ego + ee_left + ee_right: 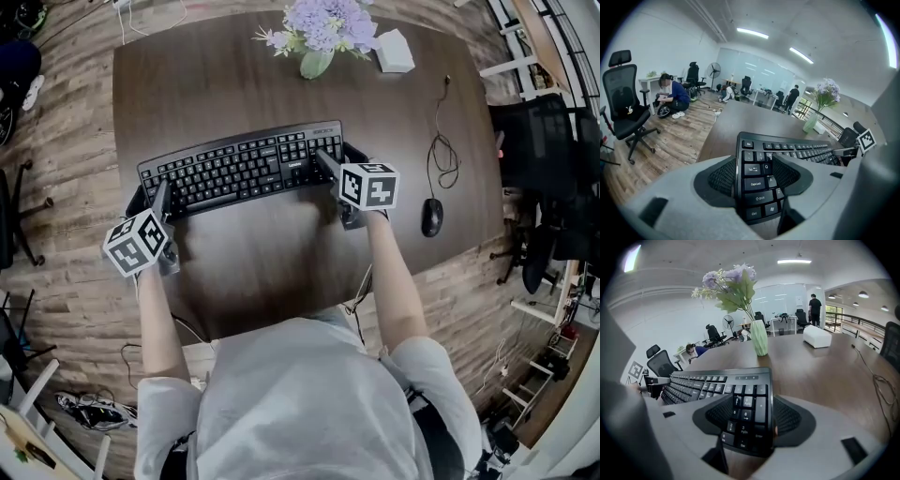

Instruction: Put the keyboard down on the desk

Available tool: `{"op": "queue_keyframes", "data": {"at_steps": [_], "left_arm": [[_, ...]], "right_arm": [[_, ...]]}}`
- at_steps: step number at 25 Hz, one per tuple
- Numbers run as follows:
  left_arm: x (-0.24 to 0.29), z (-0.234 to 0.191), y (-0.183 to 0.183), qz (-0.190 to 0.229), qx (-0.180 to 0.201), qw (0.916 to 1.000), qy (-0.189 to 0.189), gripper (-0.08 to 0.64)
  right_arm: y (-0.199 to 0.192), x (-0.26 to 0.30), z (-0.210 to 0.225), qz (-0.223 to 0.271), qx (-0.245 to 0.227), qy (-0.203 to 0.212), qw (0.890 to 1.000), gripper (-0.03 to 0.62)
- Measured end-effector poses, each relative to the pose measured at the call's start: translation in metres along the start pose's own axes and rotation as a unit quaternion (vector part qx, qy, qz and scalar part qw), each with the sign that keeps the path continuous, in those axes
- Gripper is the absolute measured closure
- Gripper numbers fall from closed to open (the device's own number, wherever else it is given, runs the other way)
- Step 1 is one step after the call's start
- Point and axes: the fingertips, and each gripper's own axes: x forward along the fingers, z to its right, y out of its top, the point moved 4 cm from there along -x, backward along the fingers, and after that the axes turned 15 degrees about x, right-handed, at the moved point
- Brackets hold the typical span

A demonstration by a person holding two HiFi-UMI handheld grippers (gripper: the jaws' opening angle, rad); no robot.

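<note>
1. Left tongs [156, 195]: at 9 o'clock on the worktop [262, 253], marker cube toward me. In the left gripper view these tongs [757, 176] are clamped on the left end of the keyboard. One pad [723, 177] lies against the outer edge and the other against the keys beside Caps Lock.

2. Keyboard [239, 169]: black, full-size, at the middle of the worktop. Its long side runs roughly from 9 o'clock to 3 o'clock, with the right end a little farther from me. It is held at both ends. I cannot tell whether its underside touches the wood.

3. Right tongs [330, 167]: at 3 o'clock of the keyboard, marker cube facing up. In the right gripper view these tongs [747, 416] are closed on the number-pad end, a pad on either side of it.

4. Vase of flowers [319, 33]: pale green vase with lilac blooms, at 12 o'clock near the far edge, well apart from the keyboard.

5. White box [394, 50]: just beside the vase, at 1 o'clock.

6. Mouse [431, 217]: black, at 4 o'clock near the right edge. Its cable [441, 141] loops toward 2 o'clock.

7. Office chair [544, 159]: black, on the floor beyond the worktop at 3 o'clock.
</note>
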Motion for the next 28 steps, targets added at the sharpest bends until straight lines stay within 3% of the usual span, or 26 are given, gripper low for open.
{"op": "queue_keyframes", "data": {"at_steps": [22, 28], "left_arm": [[0.012, -0.005, -0.009, -0.003, -0.014, 0.9999, 0.000, 0.322], [-0.004, -0.008, 0.007, 0.033, 0.002, 0.9985, 0.044, 0.394]], "right_arm": [[-0.003, 0.012, 0.002, -0.009, 0.003, -0.018, 1.000, 0.337], [0.003, -0.001, -0.005, 0.040, -0.029, -0.026, 0.998, 0.337]]}}
